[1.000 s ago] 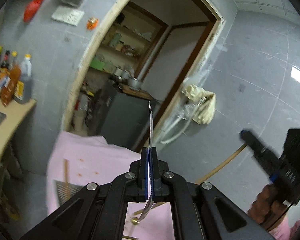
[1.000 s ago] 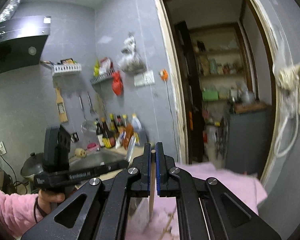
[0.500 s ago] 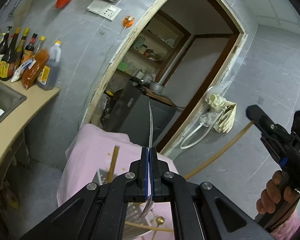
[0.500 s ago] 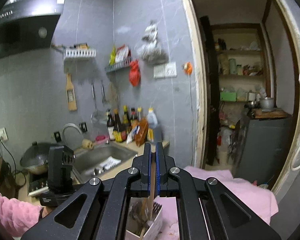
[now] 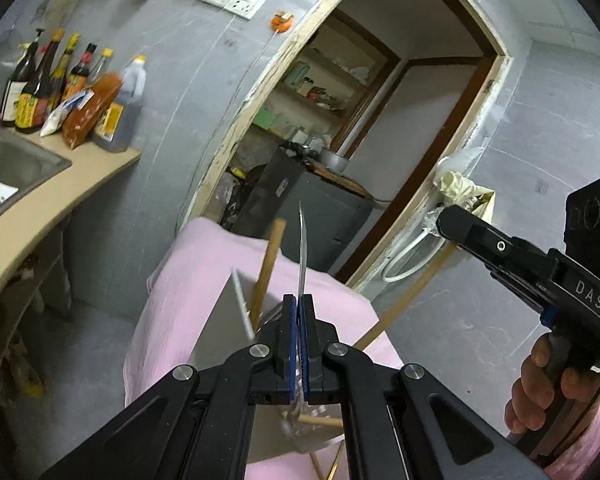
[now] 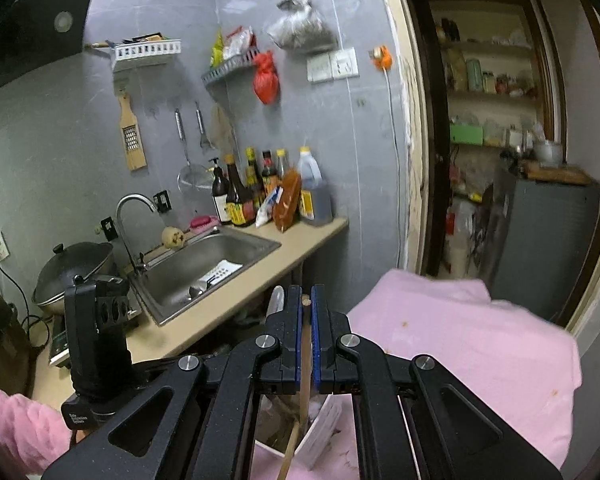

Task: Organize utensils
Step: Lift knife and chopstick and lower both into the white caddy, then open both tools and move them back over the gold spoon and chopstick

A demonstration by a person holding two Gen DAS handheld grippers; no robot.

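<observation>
My left gripper (image 5: 299,312) is shut on a thin metal utensil (image 5: 302,248) that stands upright, its lower end reaching into a white utensil holder (image 5: 236,300) on the pink cloth (image 5: 204,264). A wooden stick (image 5: 267,268) leans in the holder. My right gripper (image 6: 306,300) is shut on a wooden chopstick (image 6: 305,364) that points down into the same white holder (image 6: 320,420). The right gripper also shows in the left wrist view (image 5: 480,240), and the left gripper's body shows in the right wrist view (image 6: 96,328).
A counter (image 6: 236,300) with a steel sink (image 6: 204,264), sauce bottles (image 6: 260,196) and a black wok (image 6: 76,264) lies to the left. A doorway (image 6: 500,120) with a grey cabinet (image 6: 548,240) is behind the pink cloth (image 6: 460,328). Loose chopsticks (image 5: 324,456) lie on the cloth.
Both grippers have tilted downward toward the pink table. The white holder and wooden stick now appear closer under the left gripper; the sink and counter came into the right view.
</observation>
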